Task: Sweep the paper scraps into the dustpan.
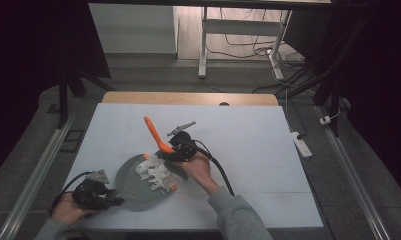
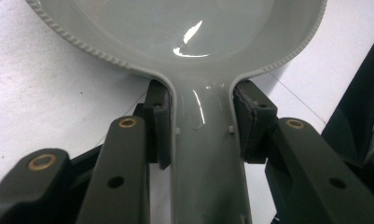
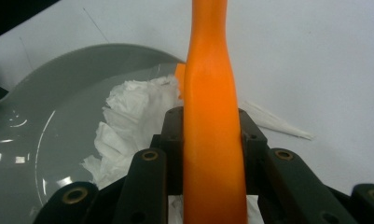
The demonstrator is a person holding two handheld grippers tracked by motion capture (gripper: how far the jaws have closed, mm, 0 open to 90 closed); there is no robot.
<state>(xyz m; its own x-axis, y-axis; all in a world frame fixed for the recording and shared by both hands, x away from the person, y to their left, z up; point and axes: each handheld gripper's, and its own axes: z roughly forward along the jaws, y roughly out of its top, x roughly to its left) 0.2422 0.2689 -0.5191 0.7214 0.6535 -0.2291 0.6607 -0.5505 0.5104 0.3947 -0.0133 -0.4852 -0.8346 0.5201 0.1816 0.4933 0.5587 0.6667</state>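
The stiff, glossy pan [image 2: 184, 28] is pinched at its handle by the left claw [image 2: 201, 123], while the right claw [image 3: 212, 135] is clamped on the rigid orange brush handle [image 3: 211, 93] above soft tissue [image 3: 128, 116].

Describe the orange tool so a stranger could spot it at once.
Start at the white table and find the grey pan near its front left. The orange-handled brush slants up from the pan's far side, clamped in the right hand-held gripper, its head in crumpled white paper. It is the one bright orange thing there.
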